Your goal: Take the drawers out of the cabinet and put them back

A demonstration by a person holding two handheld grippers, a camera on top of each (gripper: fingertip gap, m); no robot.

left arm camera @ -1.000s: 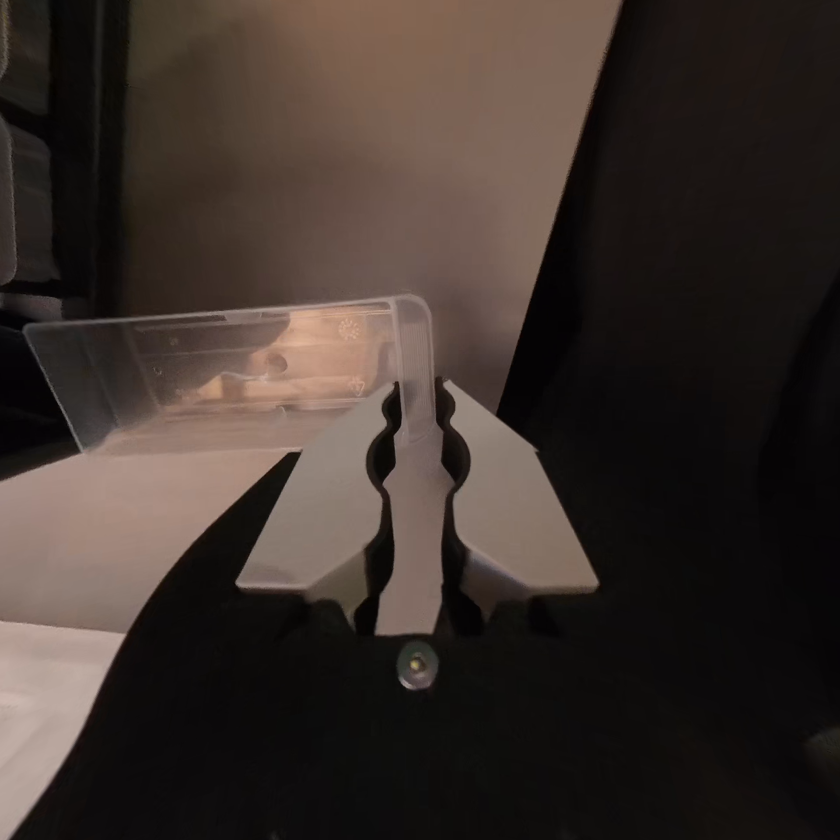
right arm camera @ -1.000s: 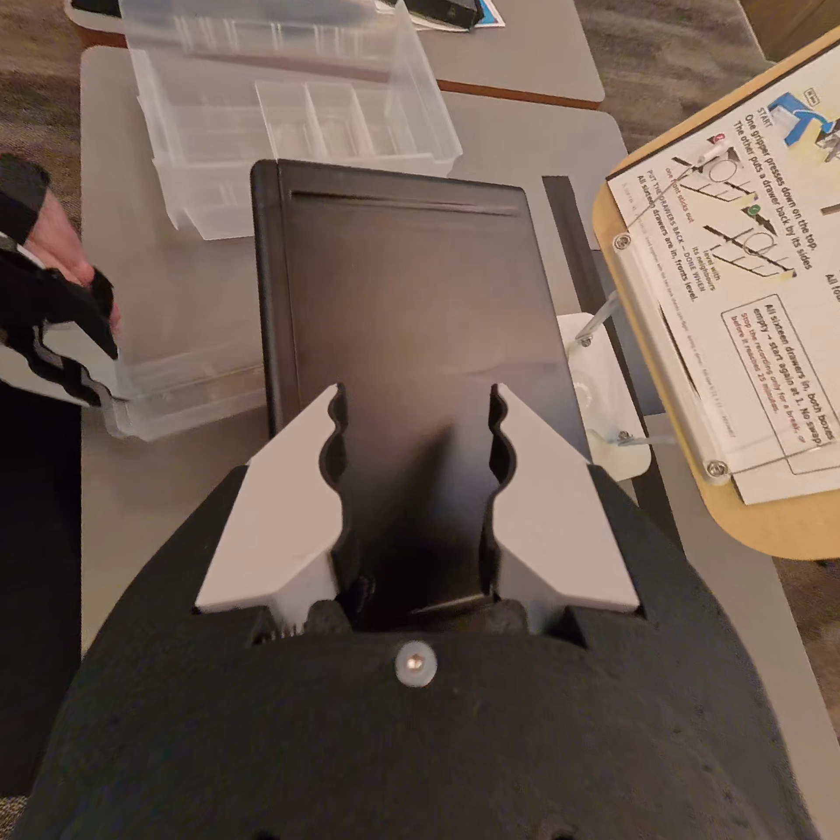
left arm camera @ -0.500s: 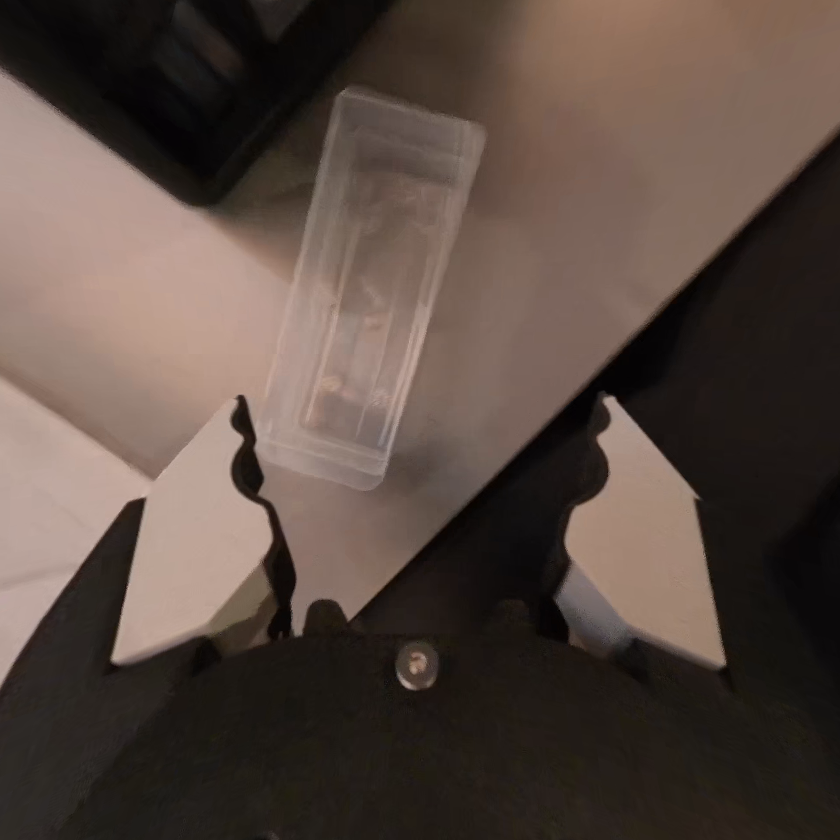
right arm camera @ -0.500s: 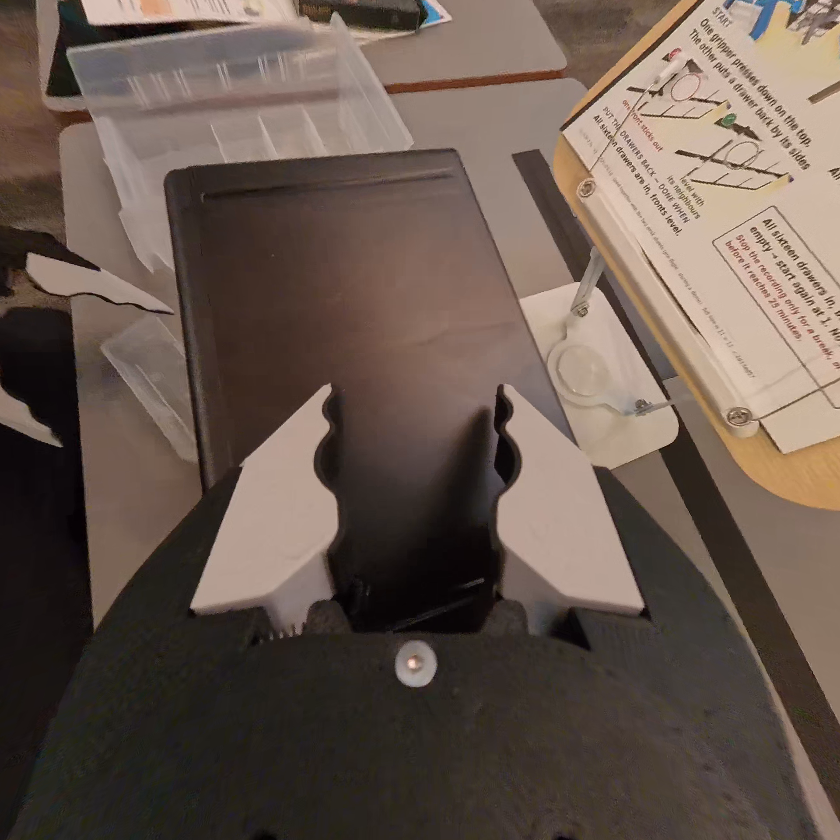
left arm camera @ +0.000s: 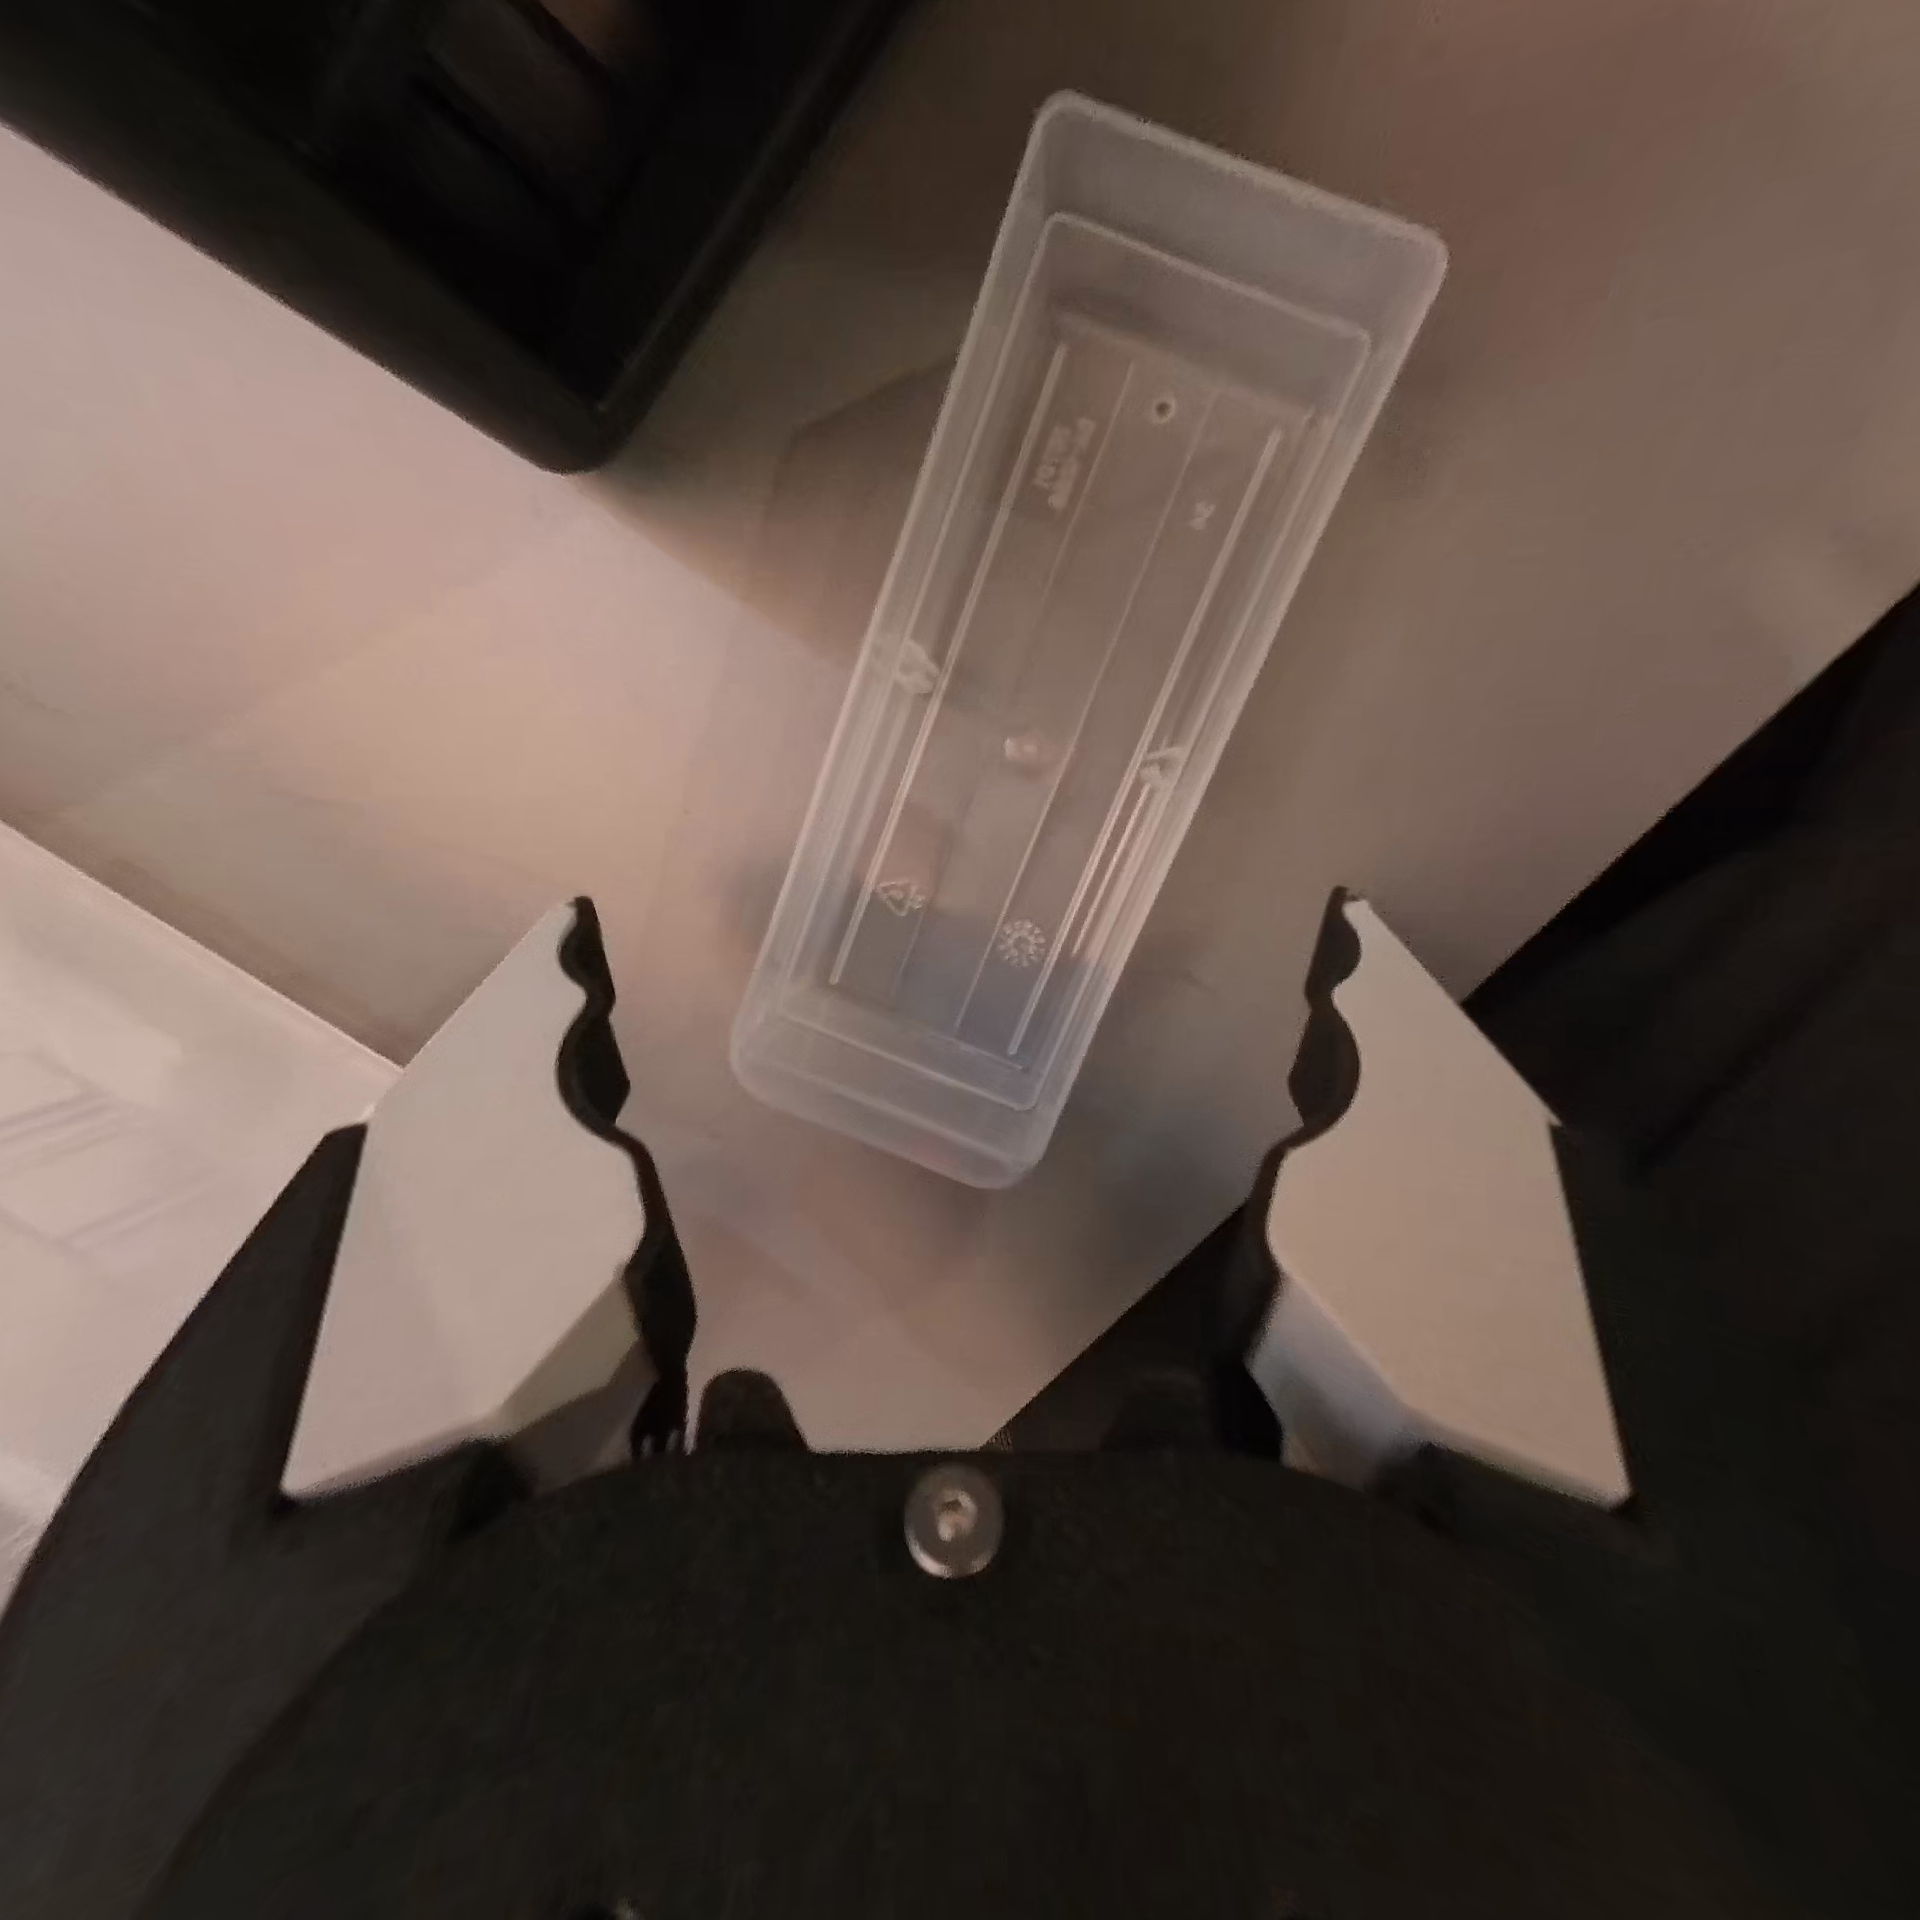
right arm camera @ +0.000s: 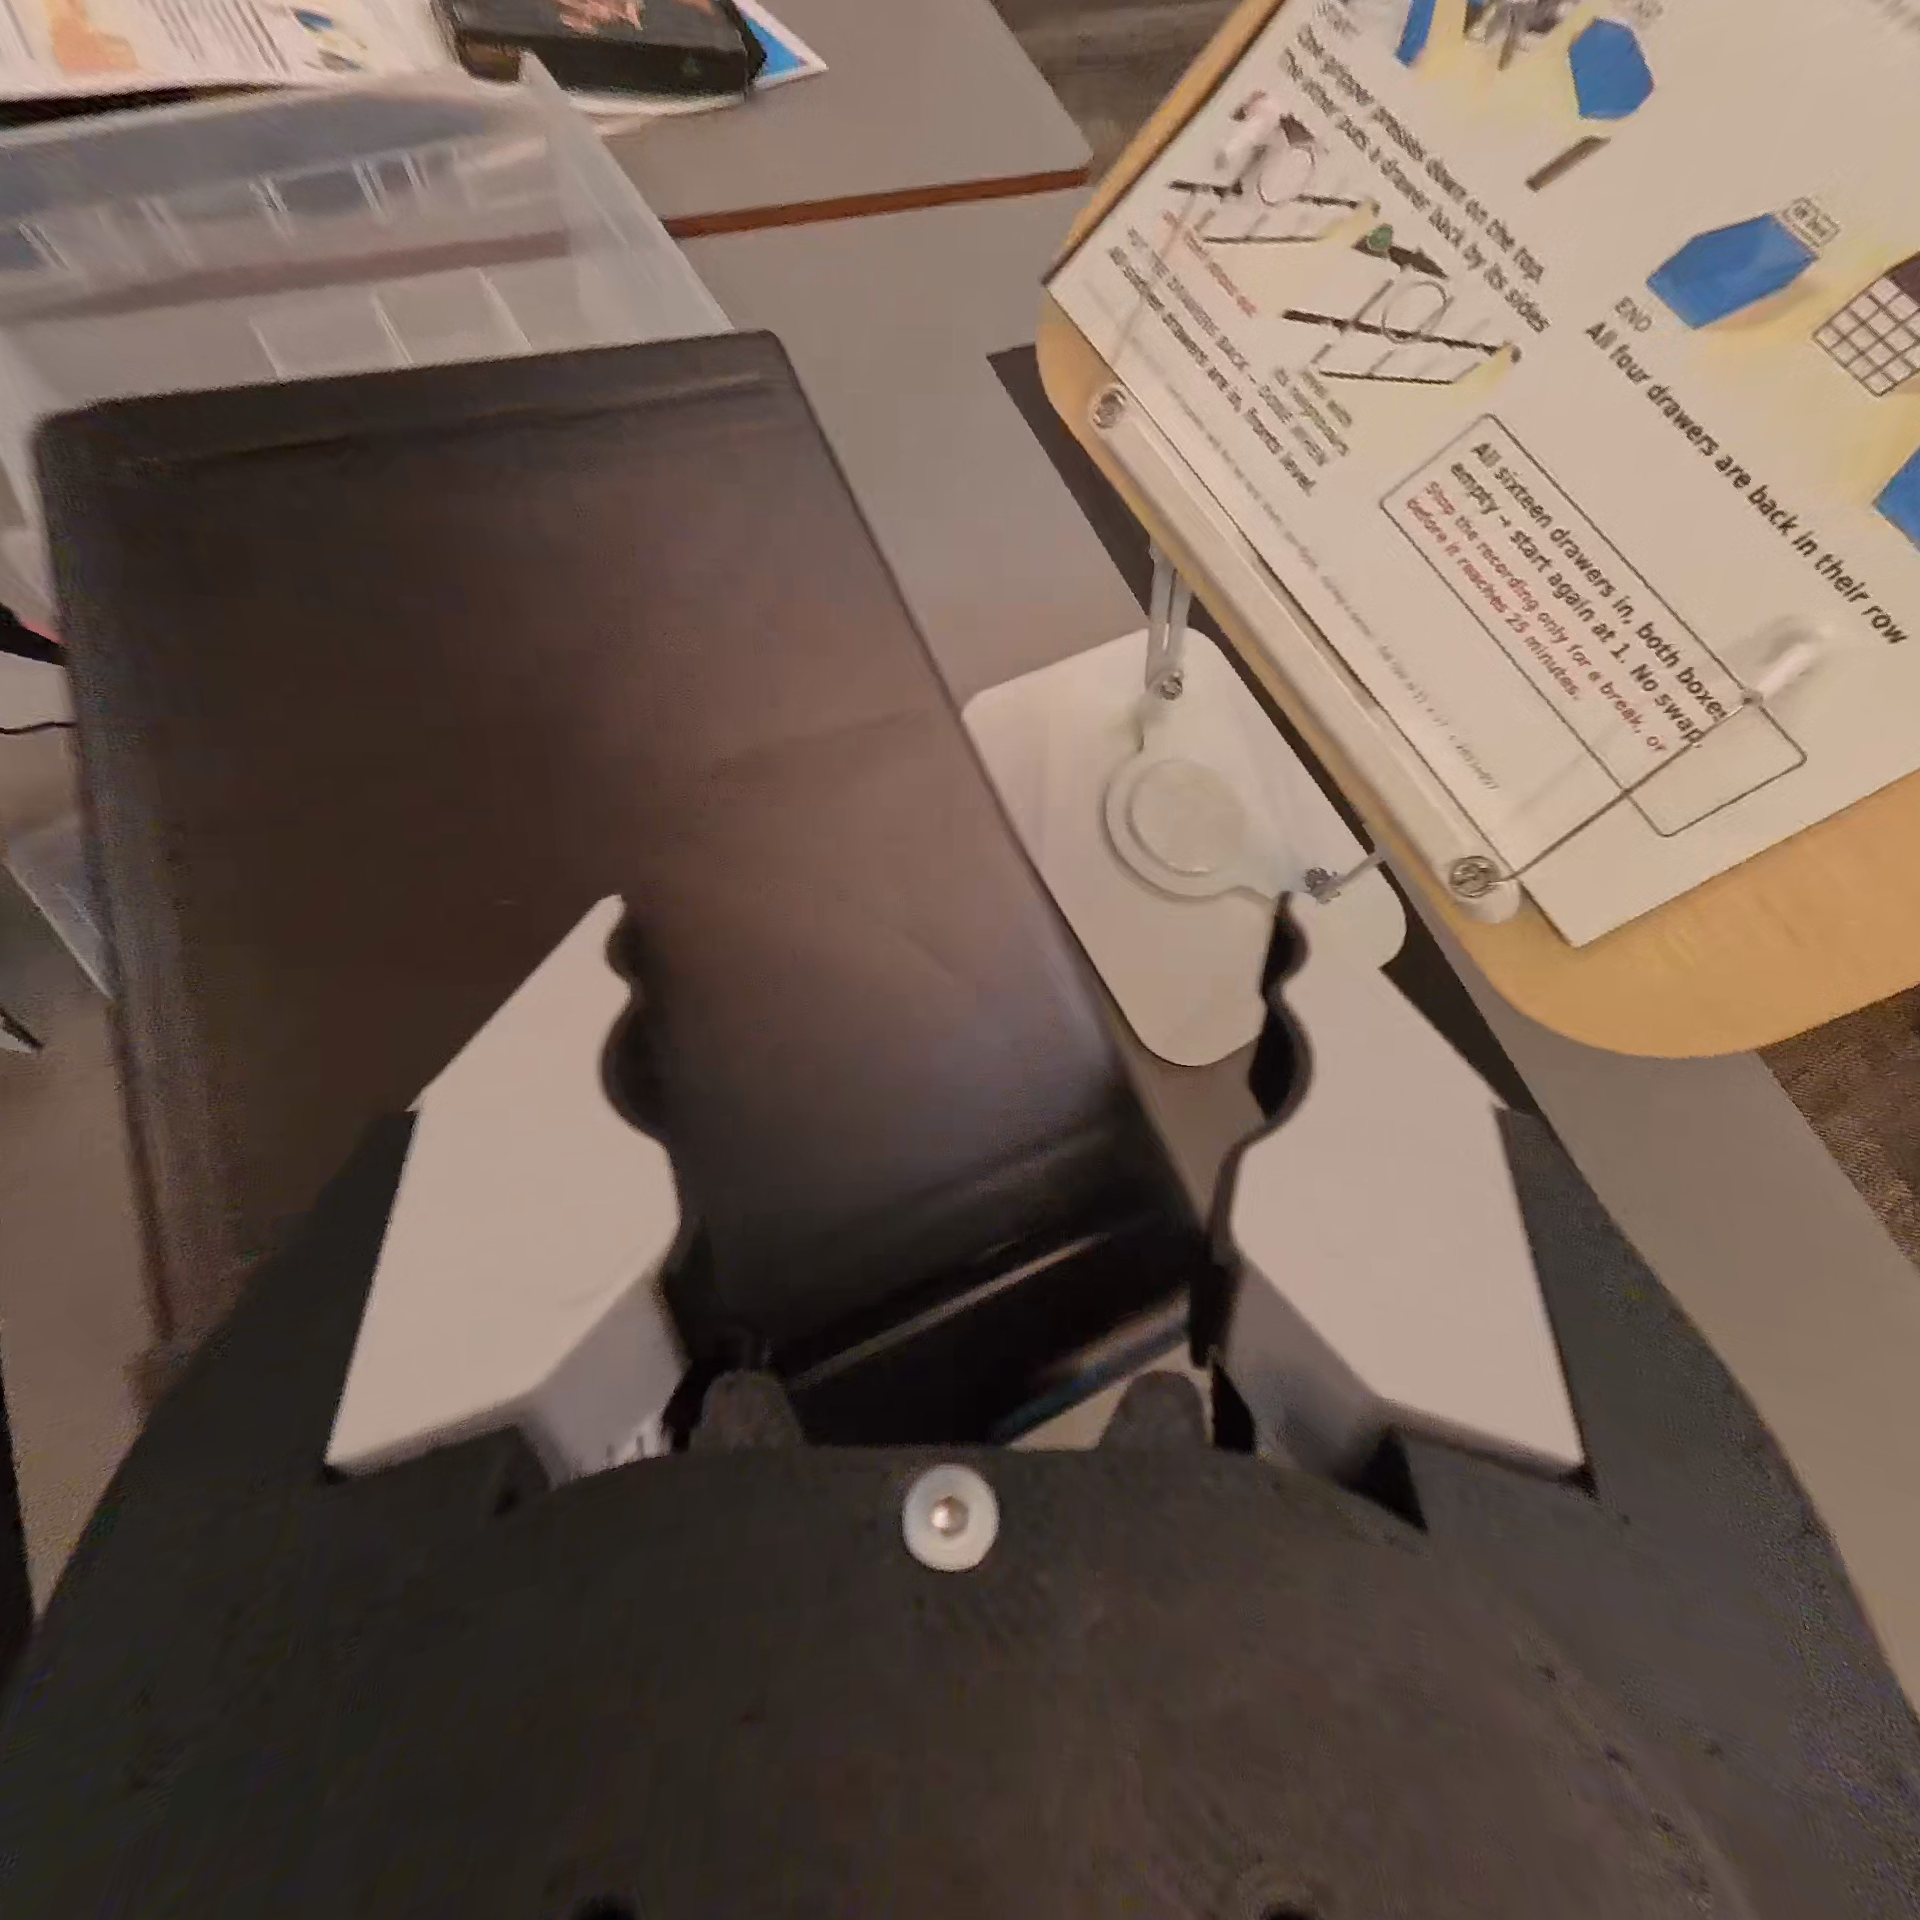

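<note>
The left tool (left arm camera: 961,914) is hanging above the grey tabletop (left arm camera: 364,644) with its jaws spread wide and nothing between them. A second ago those jaws were pinched on the end wall of a clear plastic drawer (left arm camera: 1081,644), which was being held up off the surface; now that drawer is lying flat and open side up on the tabletop, just ahead of the fingertips and touching neither of them. It is sitting a little askew, its far end pointing away, with a corner of the black cabinet (left arm camera: 436,208) near it at the upper left. So the release is complete, and this drawer is counting as one taken out and set down beside the cabinet. The right tool (right arm camera: 951,935) is hovering over the cabinet's dark top panel (right arm camera: 499,748), jaws also open wide and gripping nothing, while the view is swinging toward the instruction board (right arm camera: 1558,436) on its white stand (right arm camera: 1184,831); it has drifted right compared with a moment earlier. A clear bin (right arm camera: 312,229) is standing behind the cabinet. As a judgement, the left tool is now free to go back for another drawer, or to take this one by its sides for the return; how many drawers are left inside cannot be told from here.
</note>
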